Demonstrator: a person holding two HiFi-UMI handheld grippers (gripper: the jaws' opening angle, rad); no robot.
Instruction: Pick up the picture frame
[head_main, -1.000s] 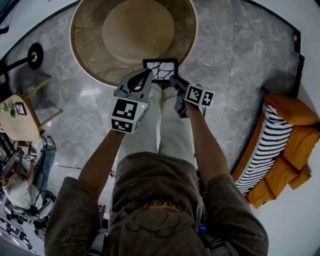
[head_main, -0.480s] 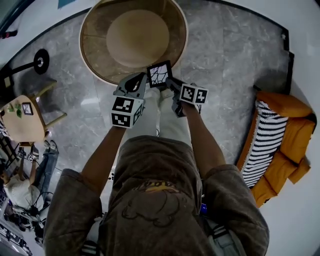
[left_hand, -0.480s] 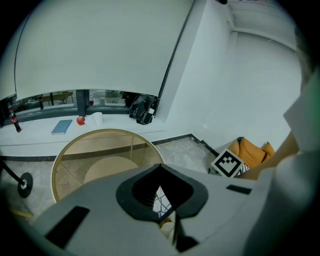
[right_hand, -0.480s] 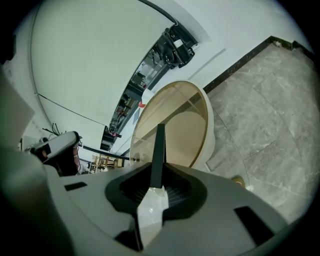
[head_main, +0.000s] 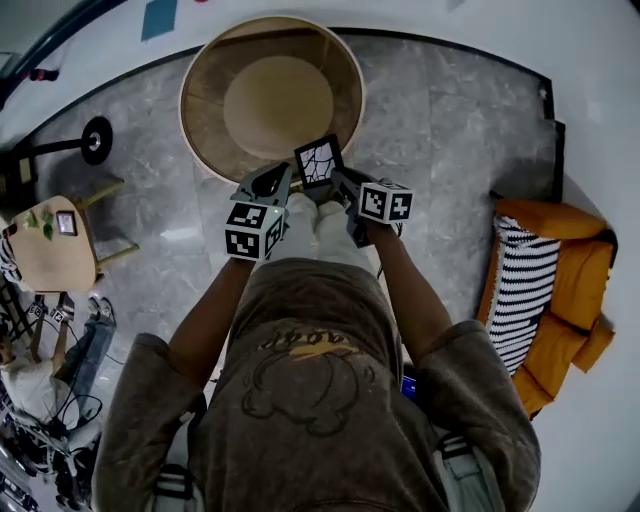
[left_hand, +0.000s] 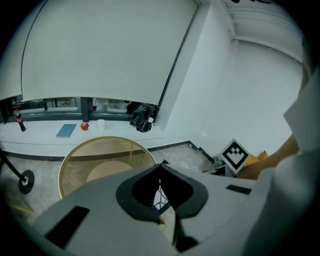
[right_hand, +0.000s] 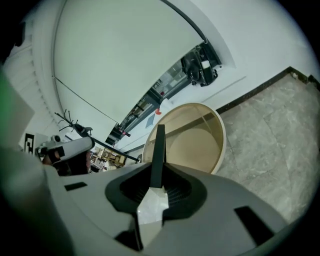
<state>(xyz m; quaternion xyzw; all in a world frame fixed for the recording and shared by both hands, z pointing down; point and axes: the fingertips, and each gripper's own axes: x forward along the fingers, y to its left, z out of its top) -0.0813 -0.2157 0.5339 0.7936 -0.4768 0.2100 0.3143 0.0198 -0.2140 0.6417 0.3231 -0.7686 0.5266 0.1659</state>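
**Frame off the table, clamped by the right tongs**

Head view: the picture frame (head_main: 318, 162) is in the air in front of the person, over the near edge of the round table (head_main: 203, 138), touching neither it nor the floor (head_main: 440, 130). The right gripper (head_main: 347, 185) grips its right edge and carries it. The left gripper (head_main: 283, 178) sits just beside the frame's lower left corner, probably to stop it swinging. I can't tell from here whether it touches.

Left gripper view: the jaw tips are pressed together and nothing is clamped between them. A sliver of the frame's white, black-lined artwork (left_hand: 161, 199) shows through the slit under the tips, so the frame is close below and past the jaws, not in them. The table (left_hand: 75, 156) is well below.

Right gripper view: the jaws are pinching the frame (right_hand: 159, 155) edge-on. The thin dark edge stands up out of the pads, with the table (right_hand: 220, 145) far beneath. Gripping on the edge keeps the pads off the artwork. With a single pinch the frame could pivot, which would explain why the left gripper stays close.
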